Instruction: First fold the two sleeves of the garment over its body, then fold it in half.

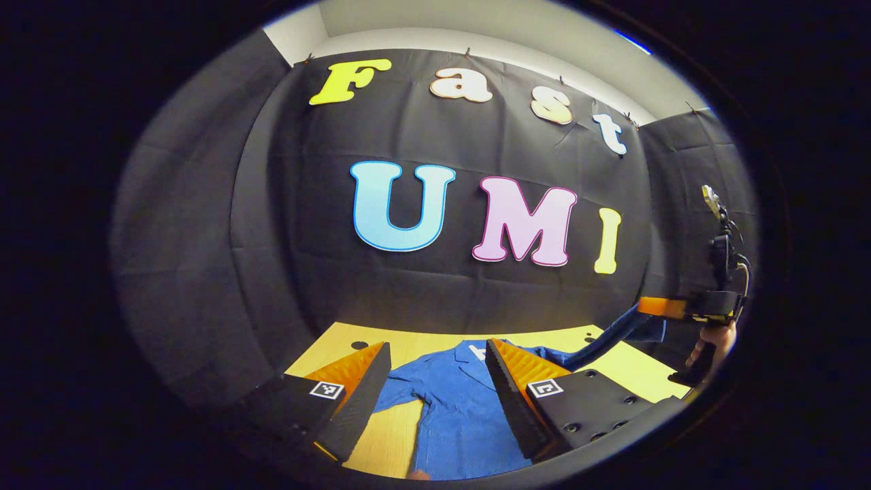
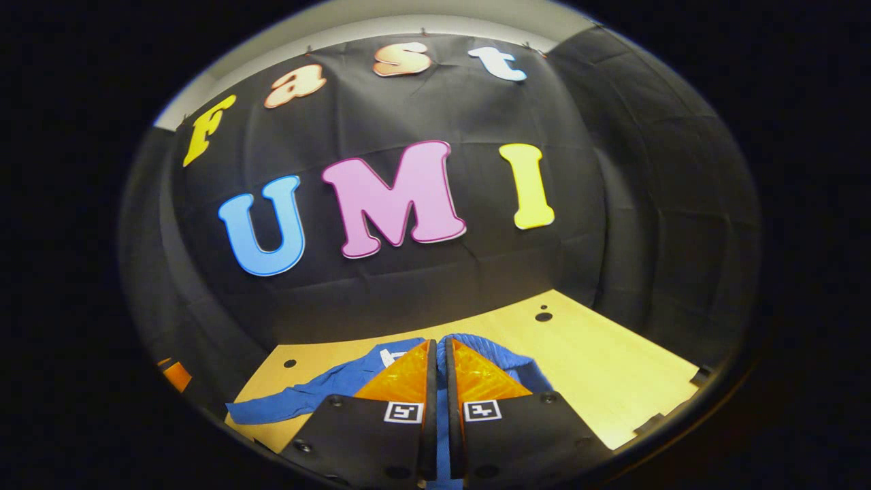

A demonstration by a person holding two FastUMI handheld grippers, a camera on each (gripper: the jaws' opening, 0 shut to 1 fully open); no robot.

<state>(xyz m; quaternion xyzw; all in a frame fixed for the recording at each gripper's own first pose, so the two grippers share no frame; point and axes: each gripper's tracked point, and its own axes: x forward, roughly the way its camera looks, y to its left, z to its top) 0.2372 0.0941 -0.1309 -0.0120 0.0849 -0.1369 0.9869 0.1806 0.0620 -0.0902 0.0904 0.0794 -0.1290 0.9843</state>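
1 blue garment (image 1: 456, 415) lies collar toward the booth wall.

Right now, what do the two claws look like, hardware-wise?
Both share one build: black blocky finger mounts with round screw holes, each carrying a small square black-and-white tag. Left claw and right claw have wedge-shaped fingers with ribbed inner faces. The left gripper view also shows the right one's black body, with cabling on top.

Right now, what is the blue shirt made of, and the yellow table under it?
The blue garment looks like soft, matte woven cloth, maybe cotton: it creases, and its sleeve droops where the right gripper lifts it. The table looks like pale wood or laminate board, smooth with faint grain and small round holes; I cannot tell which.
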